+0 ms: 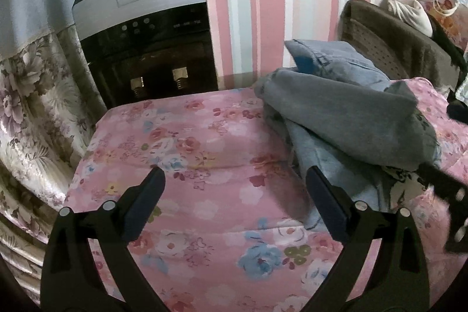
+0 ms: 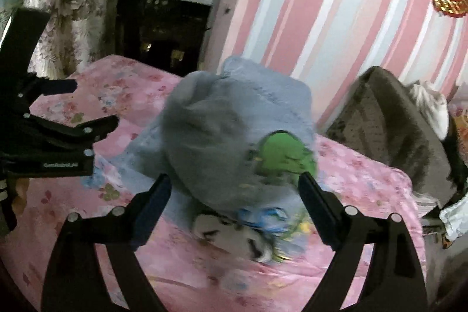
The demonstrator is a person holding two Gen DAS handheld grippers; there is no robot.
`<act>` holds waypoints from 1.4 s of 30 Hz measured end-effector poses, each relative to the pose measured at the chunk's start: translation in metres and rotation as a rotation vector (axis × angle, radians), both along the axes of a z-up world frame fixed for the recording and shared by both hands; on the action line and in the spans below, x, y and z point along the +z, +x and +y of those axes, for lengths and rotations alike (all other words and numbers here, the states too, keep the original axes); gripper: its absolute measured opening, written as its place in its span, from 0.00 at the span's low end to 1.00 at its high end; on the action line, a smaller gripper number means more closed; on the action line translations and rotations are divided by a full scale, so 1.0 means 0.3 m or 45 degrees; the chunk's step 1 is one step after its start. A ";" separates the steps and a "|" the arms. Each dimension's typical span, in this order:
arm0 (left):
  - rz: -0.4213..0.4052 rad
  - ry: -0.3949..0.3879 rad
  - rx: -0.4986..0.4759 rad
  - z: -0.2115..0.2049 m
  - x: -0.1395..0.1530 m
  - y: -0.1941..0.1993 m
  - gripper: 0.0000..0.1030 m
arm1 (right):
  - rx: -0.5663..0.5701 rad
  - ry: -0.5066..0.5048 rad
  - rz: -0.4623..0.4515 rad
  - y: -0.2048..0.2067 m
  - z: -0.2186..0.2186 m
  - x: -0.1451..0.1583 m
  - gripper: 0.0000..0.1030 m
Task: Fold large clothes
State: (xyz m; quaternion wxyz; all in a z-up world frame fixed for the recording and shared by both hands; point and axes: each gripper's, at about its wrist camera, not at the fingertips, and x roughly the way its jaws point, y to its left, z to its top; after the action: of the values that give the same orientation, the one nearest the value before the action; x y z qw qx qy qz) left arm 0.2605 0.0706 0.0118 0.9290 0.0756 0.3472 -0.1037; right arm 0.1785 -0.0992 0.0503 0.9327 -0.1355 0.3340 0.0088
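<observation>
A heap of clothes lies on the pink floral bedspread (image 1: 204, 136): a grey sweatshirt (image 1: 345, 113) on top of pale blue denim (image 1: 330, 54). In the right wrist view the grey sweatshirt (image 2: 210, 130) shows a green print (image 2: 283, 154), with a black-and-white patterned garment (image 2: 234, 233) under it. My left gripper (image 1: 234, 180) is open and empty, left of the heap over the bedspread. My right gripper (image 2: 234, 189) is open, its fingers to either side of the heap's near edge, holding nothing. The left gripper also shows at the left of the right wrist view (image 2: 73, 107).
A water dispenser (image 1: 146, 43) stands beyond the bed's far end against a pink striped wall. A floral curtain (image 1: 35, 107) hangs at left. A brown fabric-covered chair or basket (image 1: 395, 43) with white cloth sits at right.
</observation>
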 end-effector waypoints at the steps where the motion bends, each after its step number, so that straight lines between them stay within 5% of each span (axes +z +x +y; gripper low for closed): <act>1: -0.002 -0.004 -0.010 -0.007 0.003 -0.006 0.93 | -0.017 0.014 -0.015 -0.009 -0.029 0.014 0.86; 23: -0.111 -0.037 -0.086 -0.261 0.235 -0.083 0.96 | -0.175 0.245 -0.064 0.031 -0.434 0.021 0.83; 28: -0.054 0.015 -0.149 -0.404 0.193 -0.014 0.95 | -0.190 0.293 -0.035 0.057 -0.474 -0.014 0.83; 29: -0.038 0.049 -0.141 -0.421 0.165 0.007 0.83 | -0.189 0.297 -0.030 0.058 -0.475 -0.024 0.83; 30: -0.003 0.102 -0.127 -0.433 0.123 0.033 0.49 | -0.187 0.299 -0.025 0.059 -0.478 -0.031 0.83; 32: 0.088 0.044 -0.164 -0.406 0.074 0.058 0.28 | -0.177 0.310 -0.017 0.062 -0.476 -0.048 0.83; 42: 0.116 -0.061 -0.103 -0.197 -0.047 -0.048 0.18 | -0.138 0.316 0.017 0.071 -0.403 -0.098 0.83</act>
State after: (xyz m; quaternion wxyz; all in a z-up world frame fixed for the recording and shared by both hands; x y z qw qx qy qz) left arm 0.2462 0.0115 -0.0024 0.9087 0.0624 0.3833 -0.1529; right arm 0.1998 -0.2202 0.0209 0.9392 -0.0007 0.3434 0.0005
